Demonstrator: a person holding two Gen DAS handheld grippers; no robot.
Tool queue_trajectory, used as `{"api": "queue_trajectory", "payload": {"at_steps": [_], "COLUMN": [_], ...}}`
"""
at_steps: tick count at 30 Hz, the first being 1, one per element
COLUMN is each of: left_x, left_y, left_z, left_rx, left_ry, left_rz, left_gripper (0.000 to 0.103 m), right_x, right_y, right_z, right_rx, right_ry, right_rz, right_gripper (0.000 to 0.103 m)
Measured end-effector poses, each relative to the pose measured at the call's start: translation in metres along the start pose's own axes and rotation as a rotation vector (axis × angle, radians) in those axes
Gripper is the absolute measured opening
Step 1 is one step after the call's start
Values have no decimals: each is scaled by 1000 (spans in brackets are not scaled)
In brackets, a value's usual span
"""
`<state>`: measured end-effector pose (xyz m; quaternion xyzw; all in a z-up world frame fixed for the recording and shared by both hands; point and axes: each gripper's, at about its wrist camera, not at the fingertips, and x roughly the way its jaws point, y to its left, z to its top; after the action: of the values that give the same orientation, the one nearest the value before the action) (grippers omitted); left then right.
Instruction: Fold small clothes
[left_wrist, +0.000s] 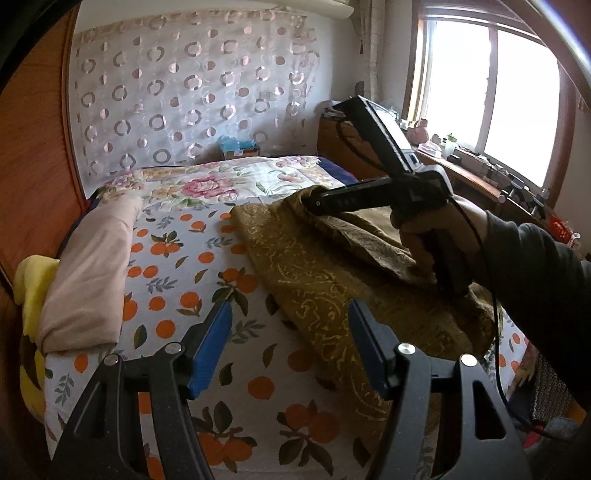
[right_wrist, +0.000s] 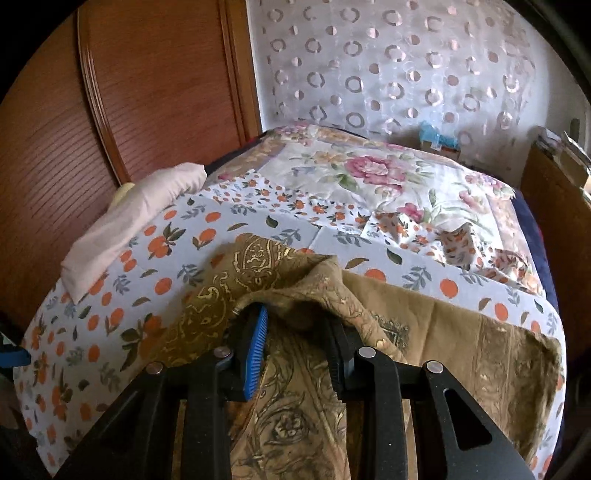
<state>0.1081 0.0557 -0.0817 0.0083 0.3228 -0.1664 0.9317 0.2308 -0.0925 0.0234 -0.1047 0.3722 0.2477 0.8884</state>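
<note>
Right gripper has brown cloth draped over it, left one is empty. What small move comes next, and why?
Probably carry the right gripper forward across the bed to lay the lifted flap of the brown patterned cloth over its flat part. The left gripper hovers open above the near edge, gripping nothing.

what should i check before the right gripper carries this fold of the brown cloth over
1. Right gripper has the brown patterned cloth: cannot tell; cloth is draped over the fingers and hides the pinch.
2. Left gripper free to help: ok; open, holding nothing, above the cloth's near edge.
3. Landing area on the orange-print sheet: ok; bare beside the cloth.
4. Folded beige garment out of the way: ok; apart from the cloth, by the wooden wall.
5. Cloth lying flat: not ok; bunched and ridged around the right gripper.
</note>
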Motion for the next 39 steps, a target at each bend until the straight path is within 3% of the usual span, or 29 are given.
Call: {"api": "queue_trajectory", "payload": {"at_steps": [3,13,19,26,27,29,31,32,33,39], "left_x": [-1,2,14,18,18,18,18,17,17,16], "left_y": [1,-2,-18,-31,-31,-32,-32,-33,-33,-33], "left_z": [-3,-3,4,2,2,2,2,2,1,-1], "left_rx": [-1,8,35,62,65,65,65,66,64,56], "left_ry": [0,2,9,27,27,30,31,29,28,25], "left_rz": [1,-4,-15,-23,-21,-21,-20,-19,-18,-22], "left_gripper": [66,66,66,66,66,66,66,66,66,66], "right_x": [8,-52,-88,-95,-92,-88,-84,-82,-82,-63], "right_y": [2,-11,-45,-65,-63,-61,-55,-51,-48,-31], "right_z": [4,-2,9,20,19,16,8,3,-4,-61], "right_rx": [-25,-78,-94,13,24,46,54,53,51,99], "right_ry": [10,-14,29,-34,-32,-33,-28,-26,-23,66], "right_rz": [-5,-10,-123,-287,-355,-375,-329,-309,-288,-107], "right_gripper": [4,2,2,2,4,10,34,51,55,56]}}
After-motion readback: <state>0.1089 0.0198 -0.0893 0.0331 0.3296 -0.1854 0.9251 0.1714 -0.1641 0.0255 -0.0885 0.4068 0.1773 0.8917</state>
